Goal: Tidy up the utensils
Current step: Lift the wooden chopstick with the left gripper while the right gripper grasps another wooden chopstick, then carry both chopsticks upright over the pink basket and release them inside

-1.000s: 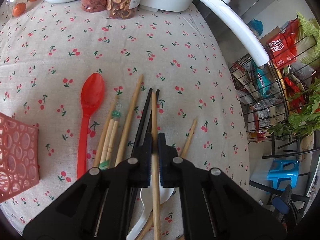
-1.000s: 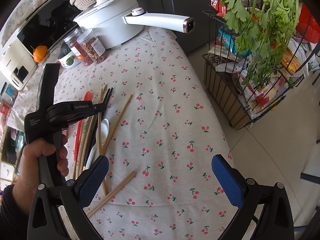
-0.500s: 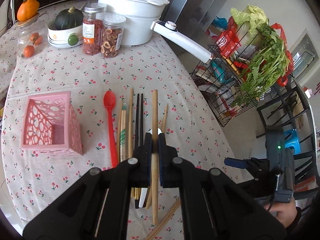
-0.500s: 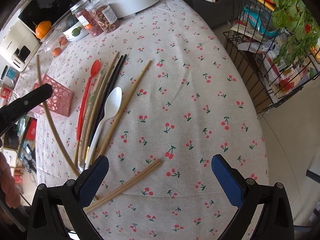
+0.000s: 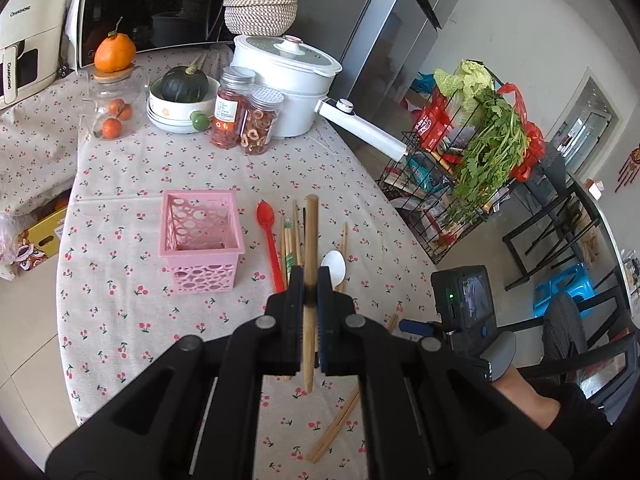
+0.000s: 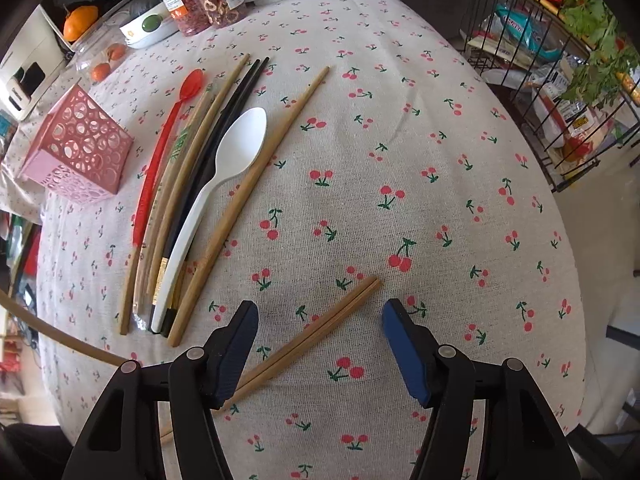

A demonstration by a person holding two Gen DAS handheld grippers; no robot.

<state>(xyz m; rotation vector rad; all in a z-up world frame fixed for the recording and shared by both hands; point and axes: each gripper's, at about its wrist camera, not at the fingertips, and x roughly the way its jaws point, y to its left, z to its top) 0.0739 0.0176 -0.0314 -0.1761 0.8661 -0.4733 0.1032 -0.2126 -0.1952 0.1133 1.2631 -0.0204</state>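
A cherry-print tablecloth (image 6: 400, 152) is shown, the pink basket (image 5: 200, 236) left of the utensils. One wooden chopstick (image 5: 310, 264) is clamped by the left gripper (image 5: 310, 280). The right gripper (image 6: 318, 320) is closing, jaws apart over a chopstick pair (image 6: 320, 332).

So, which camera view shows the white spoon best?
The right wrist view shows it best: the white spoon lies in full length, bowl to handle end, among the chopsticks on the cloth. In the left wrist view only its bowl shows; the left gripper, shut on a wooden chopstick, hides the handle.

Two spoons (image 6: 240, 140), one pink basket (image 6: 76, 148), two jars (image 5: 248, 120).
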